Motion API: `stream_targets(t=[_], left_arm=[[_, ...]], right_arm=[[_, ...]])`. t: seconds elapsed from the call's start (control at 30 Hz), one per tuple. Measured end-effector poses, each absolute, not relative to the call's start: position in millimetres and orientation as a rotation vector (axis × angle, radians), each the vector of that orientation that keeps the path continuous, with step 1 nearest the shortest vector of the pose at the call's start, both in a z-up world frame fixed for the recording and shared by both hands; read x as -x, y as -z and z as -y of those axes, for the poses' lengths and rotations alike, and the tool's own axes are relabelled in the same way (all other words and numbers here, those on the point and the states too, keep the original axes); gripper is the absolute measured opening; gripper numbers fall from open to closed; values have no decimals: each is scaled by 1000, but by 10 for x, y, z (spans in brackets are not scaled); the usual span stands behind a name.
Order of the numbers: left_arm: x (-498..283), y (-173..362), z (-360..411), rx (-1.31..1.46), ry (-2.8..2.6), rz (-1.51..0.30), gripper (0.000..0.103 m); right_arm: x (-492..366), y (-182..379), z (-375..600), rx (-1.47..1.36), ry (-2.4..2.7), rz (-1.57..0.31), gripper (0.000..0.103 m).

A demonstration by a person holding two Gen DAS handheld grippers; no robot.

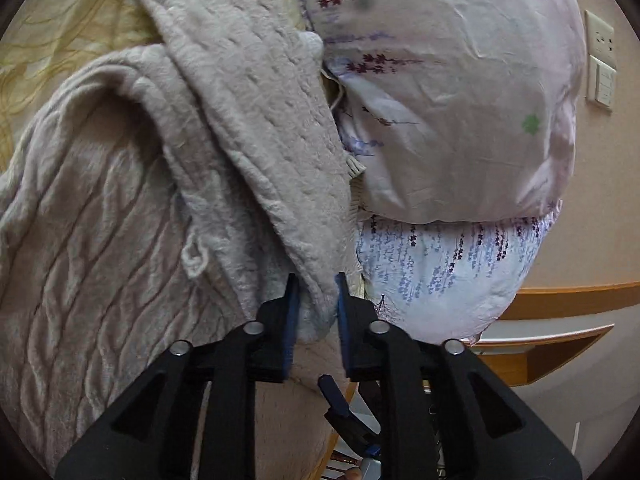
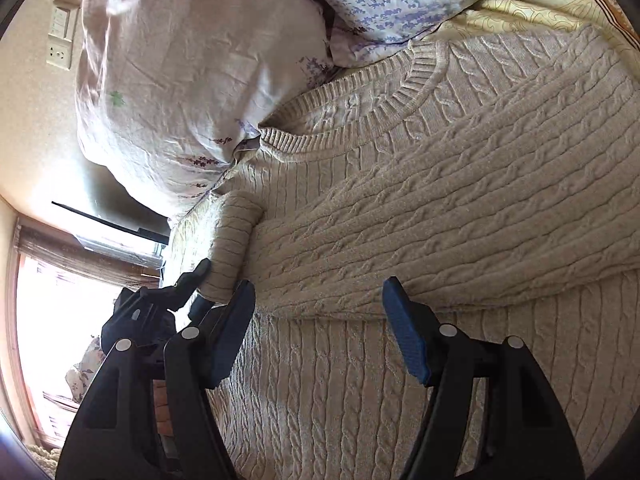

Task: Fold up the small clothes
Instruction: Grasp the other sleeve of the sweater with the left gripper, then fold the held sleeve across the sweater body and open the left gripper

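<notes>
- On a bed beside a window, the left tool [image 1: 316,300] stands nearly closed, its blue pads pinching the cuff of a cream cable-knit sweater [image 2: 460,216] sleeve [image 1: 256,120] and holding it up off the garment.
- Beside it, the right tool [image 2: 320,320] hangs wide open over the sweater's body, gripping nothing; the left tool [image 2: 196,280] shows at its edge with the ribbed cuff [image 2: 228,256] in its grip.
- Spread flat across the bed, the sweater lies with its neckline [image 2: 384,104] near the pillows, one sleeve apparently already laid across the chest.
- Judged from this, the sleeve fold is in hand: the cuff would best be carried straight across and set down flat, the free tool pressing the shoulder so the knit does not drag or bunch.
- Beyond, two floral pillows [image 1: 460,80] are stacked at the head of the bed; a patterned yellow sheet [image 1: 72,40] lies under everything.
- No basket or box appears in either view.
</notes>
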State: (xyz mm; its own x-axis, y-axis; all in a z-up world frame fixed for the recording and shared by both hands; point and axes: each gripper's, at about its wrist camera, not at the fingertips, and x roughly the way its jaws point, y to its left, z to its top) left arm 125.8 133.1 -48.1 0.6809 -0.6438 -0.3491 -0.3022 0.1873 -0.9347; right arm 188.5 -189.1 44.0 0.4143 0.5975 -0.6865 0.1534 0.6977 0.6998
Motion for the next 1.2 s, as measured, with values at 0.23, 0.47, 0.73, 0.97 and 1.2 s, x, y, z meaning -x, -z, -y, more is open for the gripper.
stream_targets(t=[0.23,0.47,0.73,0.97,1.2], left_arm=[[-1219,382,-1974,1501,146,-685,59],[-1198,541,-2464,1653,27,-584,39],[-1443,415,-2450,1588,97,-572,10],[-1730,-173,-1833,1243,373,-630,9],[-1865,-512,-282,676,759,-865,10]], right_arm=[[-1905,-402,1885,-782,-315,-1143,68],[-1931,-402,1898,-779,-319,-1141,68],[-1900,-400,1965,-784,-300,-1130,68],[-1818,-412,2157,-803,-236,-1097,68],[-1645,-408,2570,-871,-100,-1020,68]])
